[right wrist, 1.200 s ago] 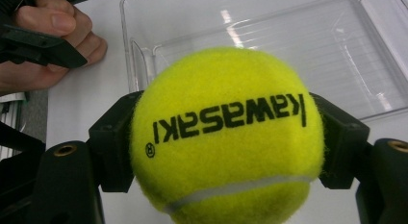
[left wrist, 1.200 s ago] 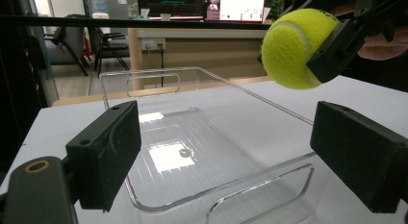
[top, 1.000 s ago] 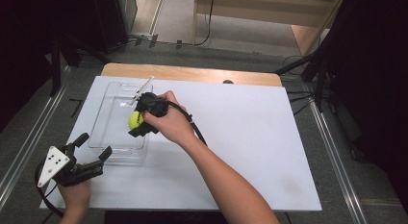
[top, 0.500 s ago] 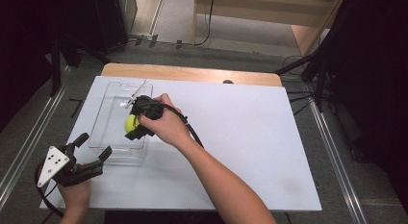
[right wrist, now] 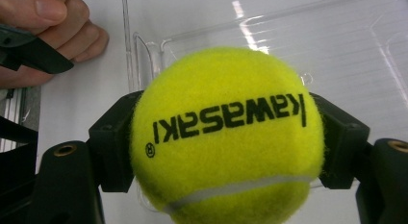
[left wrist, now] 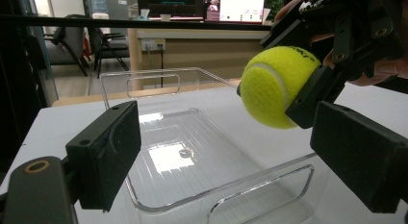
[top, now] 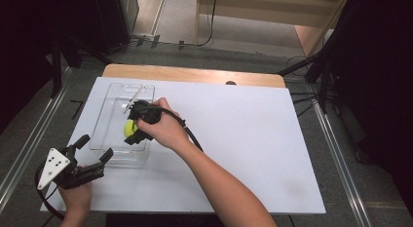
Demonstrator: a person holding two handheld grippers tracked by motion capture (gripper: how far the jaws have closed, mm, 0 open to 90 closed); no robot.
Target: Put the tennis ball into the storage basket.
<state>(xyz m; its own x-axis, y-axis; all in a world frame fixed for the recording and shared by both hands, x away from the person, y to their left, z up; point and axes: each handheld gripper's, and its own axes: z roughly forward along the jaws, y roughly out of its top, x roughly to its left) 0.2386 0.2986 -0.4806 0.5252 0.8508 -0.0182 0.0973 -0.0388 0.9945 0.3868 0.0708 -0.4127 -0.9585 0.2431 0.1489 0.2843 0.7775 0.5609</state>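
Observation:
A yellow tennis ball (top: 129, 128) marked "kawasaki" is clamped between the jaws of my right gripper (top: 132, 130), which is shut on it and holds it above a clear plastic tray (top: 113, 99). The ball (right wrist: 226, 137) is large in the right gripper view, with the tray (right wrist: 269, 27) under it. At the table's front left corner my left gripper (top: 93, 147) stands open, aimed at the tray's near end. In the left gripper view, the ball (left wrist: 276, 84) hangs over the tray (left wrist: 192, 156) between black pads (left wrist: 108, 152).
The tray lies on a white table (top: 253, 139) at its left side. A wooden strip (top: 195, 75) runs along the far edge. Metal rails (top: 29, 139) and dark floor border the table. The person's left hand (right wrist: 48, 36) is seen beside the tray.
My right gripper has carried the ball slightly left and nearer, lower over the tray. The left gripper has stayed about where it was.

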